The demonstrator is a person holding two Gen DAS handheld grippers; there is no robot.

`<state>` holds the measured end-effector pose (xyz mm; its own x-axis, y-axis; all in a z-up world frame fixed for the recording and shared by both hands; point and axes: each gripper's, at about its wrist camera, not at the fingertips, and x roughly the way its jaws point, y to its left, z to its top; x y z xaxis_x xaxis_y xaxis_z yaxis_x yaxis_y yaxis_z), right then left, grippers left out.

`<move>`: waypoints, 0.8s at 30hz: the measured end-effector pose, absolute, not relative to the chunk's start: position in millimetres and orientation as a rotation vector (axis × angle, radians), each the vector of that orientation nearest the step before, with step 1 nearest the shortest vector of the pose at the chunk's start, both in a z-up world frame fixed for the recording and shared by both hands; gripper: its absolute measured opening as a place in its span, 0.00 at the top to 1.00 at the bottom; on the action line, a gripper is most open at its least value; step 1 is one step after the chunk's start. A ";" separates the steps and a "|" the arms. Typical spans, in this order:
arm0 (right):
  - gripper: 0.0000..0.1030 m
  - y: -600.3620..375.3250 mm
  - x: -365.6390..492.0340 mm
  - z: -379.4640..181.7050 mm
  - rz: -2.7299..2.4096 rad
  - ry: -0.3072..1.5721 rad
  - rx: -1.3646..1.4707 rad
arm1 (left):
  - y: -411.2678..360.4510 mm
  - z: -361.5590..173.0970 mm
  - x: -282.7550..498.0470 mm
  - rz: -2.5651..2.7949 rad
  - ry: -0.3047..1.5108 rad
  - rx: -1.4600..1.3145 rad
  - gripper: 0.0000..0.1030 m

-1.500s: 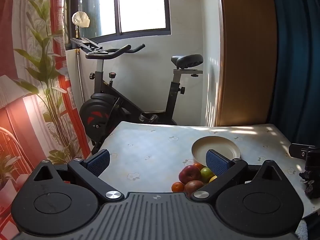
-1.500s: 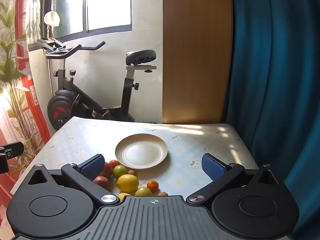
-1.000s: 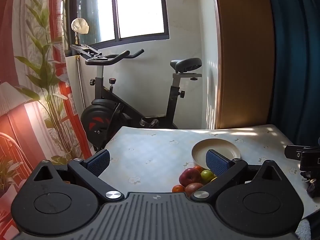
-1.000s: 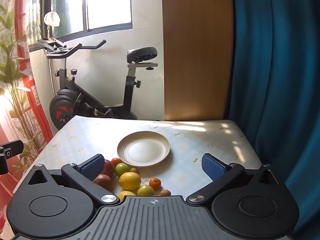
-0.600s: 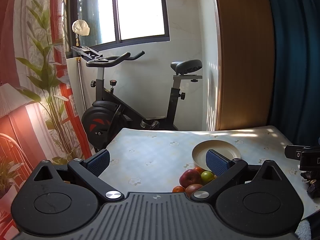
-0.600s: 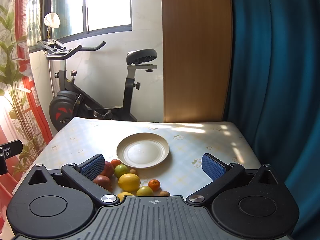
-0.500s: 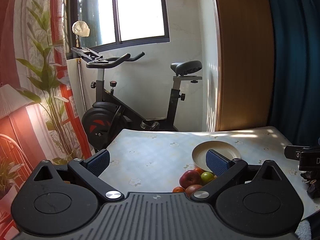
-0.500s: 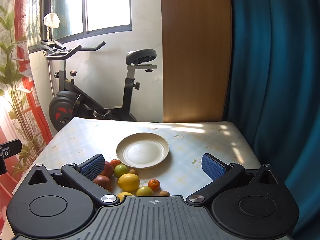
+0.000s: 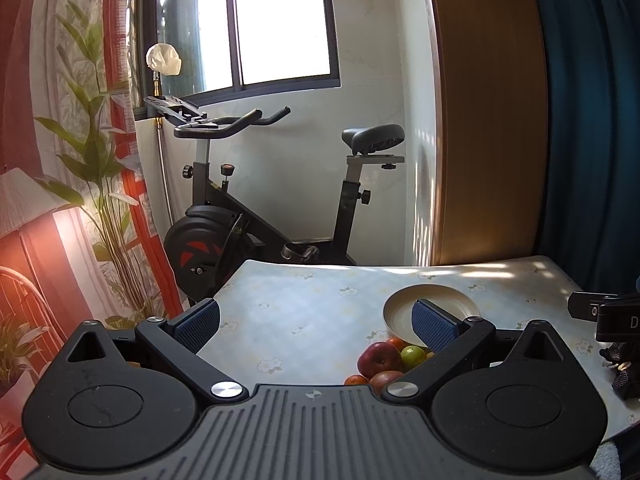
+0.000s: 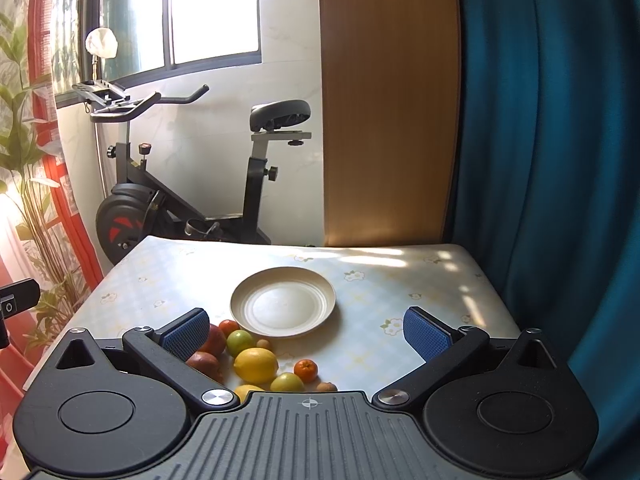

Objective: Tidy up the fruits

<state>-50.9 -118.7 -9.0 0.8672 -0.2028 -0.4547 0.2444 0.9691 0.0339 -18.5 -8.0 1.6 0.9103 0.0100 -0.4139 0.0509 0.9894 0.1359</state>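
A cream plate (image 10: 283,301) stands empty on the flowered table (image 10: 400,280). Just in front of it lies a loose pile of fruit: a yellow lemon (image 10: 256,365), a green lime (image 10: 240,342), a small orange (image 10: 306,370), red apples (image 10: 214,340) and others. My right gripper (image 10: 306,334) is open and empty, held above the table's near edge over the fruit. My left gripper (image 9: 316,322) is open and empty, left of the pile; a red apple (image 9: 379,358), a lime (image 9: 413,356) and the plate (image 9: 430,304) show by its right finger.
An exercise bike (image 10: 192,204) stands behind the table's far edge. A wooden panel (image 10: 388,120) and blue curtain (image 10: 560,160) stand at the back right. The other gripper shows at the right edge of the left wrist view (image 9: 612,320).
Both grippers stay open and drift only slightly; the views shift a little, and nothing on the table has moved.
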 end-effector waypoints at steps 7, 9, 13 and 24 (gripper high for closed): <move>0.00 -119.6 -50.5 -8.0 -0.240 0.465 0.094 | -8.3 1.4 -18.9 -0.018 0.423 0.144 0.00; 0.00 -119.2 -50.8 -7.6 -0.242 0.464 0.094 | -8.2 1.4 -18.9 -0.019 0.423 0.144 0.00; 0.00 -119.5 -50.7 -7.6 -0.241 0.464 0.093 | -8.2 1.5 -18.8 -0.019 0.422 0.144 0.00; 0.00 -118.5 -51.2 -7.5 -0.246 0.461 0.095 | -7.7 1.4 -19.1 -0.020 0.423 0.141 0.00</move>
